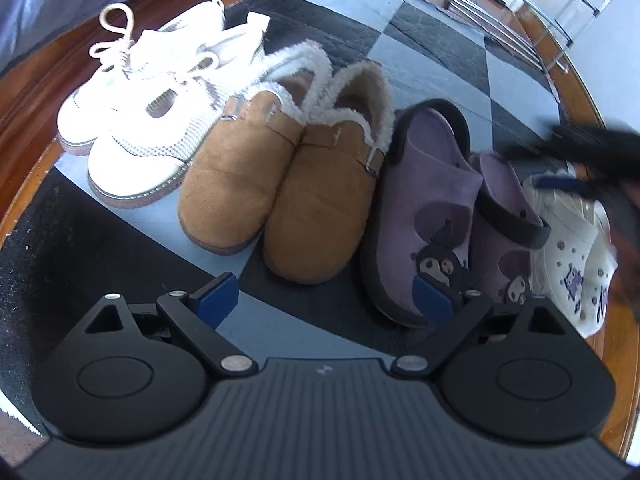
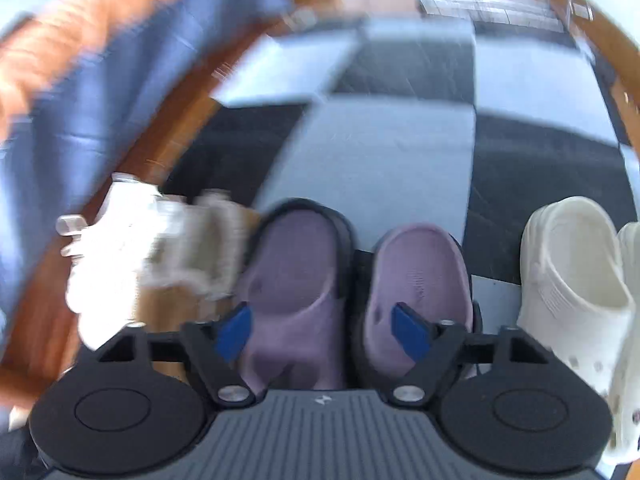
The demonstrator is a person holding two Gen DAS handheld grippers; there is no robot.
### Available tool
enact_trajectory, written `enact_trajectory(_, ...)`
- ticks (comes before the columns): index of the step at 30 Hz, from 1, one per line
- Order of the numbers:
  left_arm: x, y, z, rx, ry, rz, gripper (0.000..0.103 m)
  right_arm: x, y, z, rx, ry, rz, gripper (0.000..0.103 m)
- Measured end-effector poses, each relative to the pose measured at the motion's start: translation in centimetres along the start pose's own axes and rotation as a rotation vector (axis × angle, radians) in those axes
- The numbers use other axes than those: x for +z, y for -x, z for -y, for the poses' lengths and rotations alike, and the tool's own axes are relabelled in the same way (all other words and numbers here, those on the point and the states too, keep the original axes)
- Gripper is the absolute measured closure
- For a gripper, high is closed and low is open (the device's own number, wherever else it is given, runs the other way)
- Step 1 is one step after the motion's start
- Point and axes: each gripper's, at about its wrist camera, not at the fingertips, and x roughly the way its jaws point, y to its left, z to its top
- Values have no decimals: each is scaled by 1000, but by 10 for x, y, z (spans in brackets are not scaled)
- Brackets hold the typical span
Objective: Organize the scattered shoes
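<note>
The shoes stand in a row on the checkered mat (image 1: 424, 32), pairs side by side, long axes running near to far. From left: white sneakers (image 1: 132, 120), tan slippers (image 1: 280, 176), purple clogs (image 1: 440, 208), white clogs (image 2: 568, 280) at the right end.

The right gripper (image 2: 322, 330) hangs over the purple clogs, jaws spread and pinching nothing, with the white clogs just to its right. It is the nearer hand to that end.

The left gripper (image 1: 326, 300) hovers before the tan slippers, jaws spread, empty.

The left view shows the toes and the row's alignment; the blurred right view shows the heel openings and the bare mat beyond.
</note>
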Motion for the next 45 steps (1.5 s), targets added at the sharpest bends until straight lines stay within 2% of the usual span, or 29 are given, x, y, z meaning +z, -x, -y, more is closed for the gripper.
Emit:
enact_trajectory(2, -2, 2, -6, 13, 1, 3, 8, 12, -40, -1, -103, -16, -102, 24)
enact_trajectory(3, -3, 2, -10, 15, 9, 3, 8, 12, -50, -5, -120, 8, -120, 10)
enact_trajectory(4, -3, 2, -15, 16, 23, 1, 8, 12, -60, -9, -137, 33, -138, 24)
enact_trajectory(5, -3, 3, -20, 16, 36, -1, 8, 12, -61, -11, -139, 64, -129, 32)
enact_trajectory(6, -2, 2, -24, 15, 52, -4, 8, 10, -55, -12, -129, 100, -98, 51)
enact_trajectory(7, -2, 1, -25, 11, 60, -5, 8, 11, -49, -7, -109, 82, -80, 66)
enact_trajectory(9, -1, 2, -25, -1, 62, -6, 8, 19, -44, 8, -66, -17, -67, 80)
enact_trajectory(11, -1, 3, -23, -12, 59, -6, 8, 26, -41, 10, -123, -27, 2, 85)
enact_trajectory(14, -2, 3, -18, -23, 38, -10, 8, 27, -36, 20, -227, -45, 100, 80)
enact_trajectory(16, -3, 1, -18, -25, 38, -18, 8, 24, -27, 32, -138, -87, 101, 63)
enact_trajectory(17, -4, 0, -17, -28, 41, -24, 8, 20, -17, 36, -76, -111, 116, 62)
enact_trajectory(18, -4, -1, -17, -28, 44, -25, 8, 13, -3, 39, -5, -136, 145, 55)
enact_trajectory(19, -3, -2, -17, -26, 48, -25, 8, 0, 14, 41, 66, -163, 179, 46)
enact_trajectory(20, -3, -2, -17, -25, 52, -25, 8, -19, 34, 40, 142, -185, 207, 44)
enact_trajectory(23, -1, -2, -16, -29, 66, -18, 8, -72, 45, 33, 316, -158, 127, 39)
enact_trajectory(25, 0, 2, -22, -36, 91, -6, 8, -105, 38, 34, 355, -154, 14, 39)
enact_trajectory(26, 1, 5, -25, -37, 106, 1, 8, -130, 25, 38, 346, -168, -78, 39)
enact_trajectory(28, 3, 9, -32, -39, 133, 16, 8, -147, 6, 44, 314, -179, -132, 44)
enact_trajectory(30, 5, 14, -41, -36, 153, 34, 8, -150, -6, 57, 225, -199, -88, 49)
enact_trajectory(31, 6, 18, -44, -33, 161, 44, 8, -147, -9, 61, 206, -214, -71, 55)
enact_trajectory(33, 7, 24, -51, -28, 176, 62, 8, -137, -7, 71, 194, -275, -22, 57)
enact_trajectory(35, 7, 26, -59, -26, 196, 69, 8, -125, 16, 64, 132, -210, 97, 57)
enact_trajectory(36, 8, 25, -61, -27, 203, 68, 8, -120, 18, 60, 130, -177, 89, 57)
enact_trajectory(38, 9, 23, -63, -31, 211, 63, 8, -108, 33, 46, 199, -153, 90, 55)
enact_trajectory(39, 9, 21, -64, -33, 215, 61, 8, -99, 38, 39, 229, -134, 108, 48)
enact_trajectory(40, 10, 20, -64, -37, 215, 59, 8, -85, 39, 24, 219, -56, 154, 29)
enact_trajectory(42, 8, 19, -60, -59, 202, 51, 8, -50, 34, -23, 118, 204, 255, 15)
enact_trajectory(43, 8, 18, -59, -65, 197, 48, 8, -32, 19, -46, 32, 329, 277, 20)
enact_trajectory(45, 6, 19, -56, -69, 186, 44, 8, -5, -19, -73, -100, 480, 261, 21)
